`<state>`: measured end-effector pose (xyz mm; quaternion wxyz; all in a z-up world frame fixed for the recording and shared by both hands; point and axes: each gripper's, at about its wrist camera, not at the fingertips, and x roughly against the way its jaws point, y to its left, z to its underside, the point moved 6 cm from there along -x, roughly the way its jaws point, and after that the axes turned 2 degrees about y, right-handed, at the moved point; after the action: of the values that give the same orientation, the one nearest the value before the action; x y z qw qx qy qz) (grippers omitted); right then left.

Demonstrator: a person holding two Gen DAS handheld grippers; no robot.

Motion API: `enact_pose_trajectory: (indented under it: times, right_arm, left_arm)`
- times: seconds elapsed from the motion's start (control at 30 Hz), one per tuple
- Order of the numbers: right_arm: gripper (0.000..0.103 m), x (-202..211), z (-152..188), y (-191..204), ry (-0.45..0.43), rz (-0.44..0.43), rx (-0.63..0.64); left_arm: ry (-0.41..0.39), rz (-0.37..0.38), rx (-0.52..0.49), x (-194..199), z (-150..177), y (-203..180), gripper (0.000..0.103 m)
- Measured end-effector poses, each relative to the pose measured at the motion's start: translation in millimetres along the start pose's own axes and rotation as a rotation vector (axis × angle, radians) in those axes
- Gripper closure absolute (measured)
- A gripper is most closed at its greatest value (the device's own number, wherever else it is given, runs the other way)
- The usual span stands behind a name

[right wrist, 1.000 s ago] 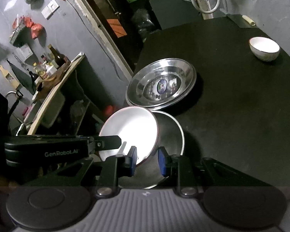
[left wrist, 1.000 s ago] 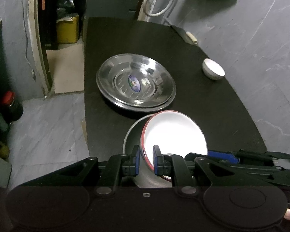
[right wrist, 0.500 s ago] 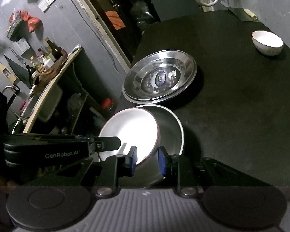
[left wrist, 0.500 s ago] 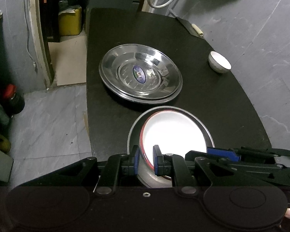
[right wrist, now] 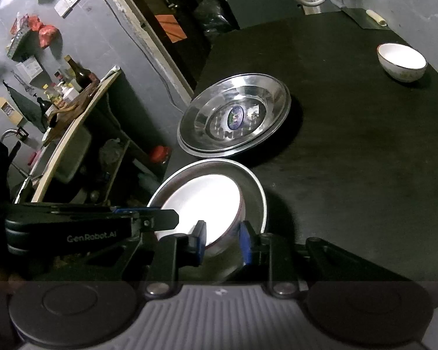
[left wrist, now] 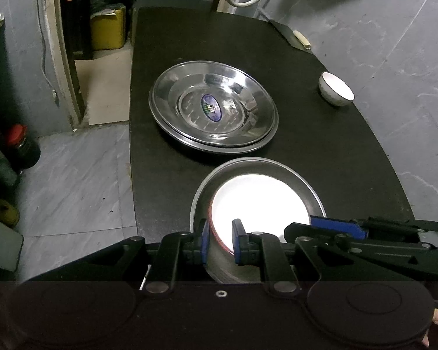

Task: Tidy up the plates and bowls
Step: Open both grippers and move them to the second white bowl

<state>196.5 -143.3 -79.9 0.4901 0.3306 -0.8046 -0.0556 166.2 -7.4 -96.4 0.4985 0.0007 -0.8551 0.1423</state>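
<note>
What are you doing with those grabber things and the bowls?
A person holds a gripper in each hand. The left gripper and the right gripper each pinch the rim of a white bowl with a red rim, which sits inside a steel bowl near the edge of the black table. Stacked steel plates lie just beyond, and a small white bowl stands apart, farther back.

- White bowl with a red rim (left wrist: 260,201) sits inside a steel pan (left wrist: 303,183) at the near edge of the black counter (left wrist: 321,151).
- 2 stacked steel plates (left wrist: 213,108), a blue sticker at the centre, lie just beyond.
- Small white bowl (left wrist: 335,89) stands upright, well apart at the far right.
</note>
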Motion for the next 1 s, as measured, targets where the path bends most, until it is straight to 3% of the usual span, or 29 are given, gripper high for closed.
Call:
enact_pose_trajectory:
  times: [0.53,0.9,1.0]
  right_arm:
    - [0.073,2.1,-1.7,-1.7,-0.002,-0.026,0.015]
    - [0.068,8.7,-3.9,-1.0,-0.039,-0.030,0.034]
    - [0.066,15.9,-6.6,-2.1,-0.075,-0.028,0.039]
  left_arm:
    - [-0.003,-0.021,0.013,2.3,3.0,-2.4,0.084]
    - [-0.035,-0.016,0.023,12.9,2.4,-1.0,0.075]
    - [-0.056,-0.009,0.030,19.0,-0.5,-0.4,0.069]
